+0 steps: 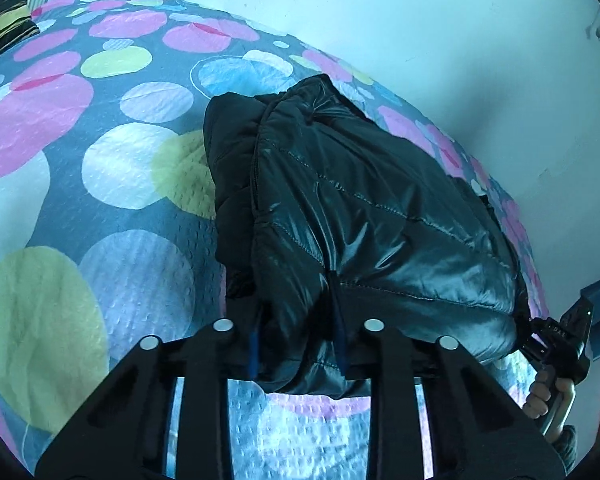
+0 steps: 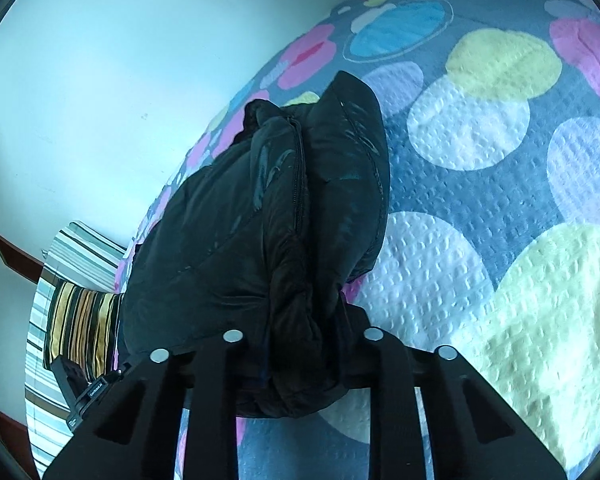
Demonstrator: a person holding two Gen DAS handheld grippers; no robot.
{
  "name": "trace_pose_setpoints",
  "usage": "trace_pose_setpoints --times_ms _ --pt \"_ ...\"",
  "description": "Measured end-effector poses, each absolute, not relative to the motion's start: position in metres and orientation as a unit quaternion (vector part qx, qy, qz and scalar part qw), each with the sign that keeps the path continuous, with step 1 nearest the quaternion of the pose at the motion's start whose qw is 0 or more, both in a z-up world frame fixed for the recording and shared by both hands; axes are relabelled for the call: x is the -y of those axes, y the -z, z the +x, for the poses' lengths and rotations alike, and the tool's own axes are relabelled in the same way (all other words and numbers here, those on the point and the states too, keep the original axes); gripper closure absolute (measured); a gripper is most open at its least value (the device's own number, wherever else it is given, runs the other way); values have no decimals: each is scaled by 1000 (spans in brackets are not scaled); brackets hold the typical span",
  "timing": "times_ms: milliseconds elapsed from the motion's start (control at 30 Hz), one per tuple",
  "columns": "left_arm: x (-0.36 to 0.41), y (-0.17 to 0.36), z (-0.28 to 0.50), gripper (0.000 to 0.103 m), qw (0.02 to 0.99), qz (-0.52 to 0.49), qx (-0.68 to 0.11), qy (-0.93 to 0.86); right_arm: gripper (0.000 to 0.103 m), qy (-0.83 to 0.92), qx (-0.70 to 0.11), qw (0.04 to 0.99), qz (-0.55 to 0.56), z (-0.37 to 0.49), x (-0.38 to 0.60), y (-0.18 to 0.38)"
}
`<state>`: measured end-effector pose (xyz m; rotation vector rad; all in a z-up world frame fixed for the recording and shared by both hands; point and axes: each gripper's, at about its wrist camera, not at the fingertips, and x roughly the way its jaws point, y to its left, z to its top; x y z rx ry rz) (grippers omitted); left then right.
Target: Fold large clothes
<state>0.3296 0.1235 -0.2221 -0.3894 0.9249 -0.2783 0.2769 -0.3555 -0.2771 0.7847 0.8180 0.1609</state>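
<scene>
A black puffer jacket (image 1: 360, 208), bunched into a thick bundle, lies on the spotted bedspread (image 1: 100, 184). My left gripper (image 1: 298, 346) is shut on the jacket's near edge, and the fabric bulges between its blue-padded fingers (image 1: 254, 344). In the left wrist view the right gripper (image 1: 556, 340) shows at the jacket's far right end, held by a hand (image 1: 544, 396). In the right wrist view the jacket (image 2: 260, 220) fills the middle. My right gripper (image 2: 300, 354) is shut on a fold of it, which hides the fingertips. The left gripper's body (image 2: 88, 392) shows at the lower left.
The bedspread (image 2: 480, 200) is grey with large pink, yellow, white and blue dots. A pale wall (image 1: 440, 40) runs along the bed's far side. Striped pillows (image 2: 80, 320) lie at one end of the bed, near a reddish wooden frame (image 2: 16, 260).
</scene>
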Motion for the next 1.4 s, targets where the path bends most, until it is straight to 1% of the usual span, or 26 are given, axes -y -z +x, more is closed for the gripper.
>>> trace_pose_setpoints --times_ms 167,367,500,733,867,1033,1233,1333,1400 --pt "-126 210 306 81 867 -184 -442 137 83 -76 -386 843 366 258 354 269" --pt "-123 200 252 81 864 -182 -448 138 83 -81 -400 837 364 213 352 268" --pt "-134 198 208 81 863 -186 -448 138 83 -83 -406 833 367 174 350 269" --pt "-144 201 160 81 863 -183 -454 130 83 -89 -416 826 370 126 344 274" --pt "-146 206 148 81 862 -186 -453 127 82 -93 -414 824 376 117 343 280" --pt "-140 204 145 80 872 -164 -447 117 82 -94 -407 829 373 121 341 282" --pt "-141 207 146 78 873 -168 -444 112 80 -100 -397 830 378 117 343 285" --pt "-139 206 144 75 876 -158 -443 105 78 -97 -396 832 376 112 344 284" --pt "-139 205 143 73 878 -155 -442 100 74 -92 -396 831 379 110 346 283"
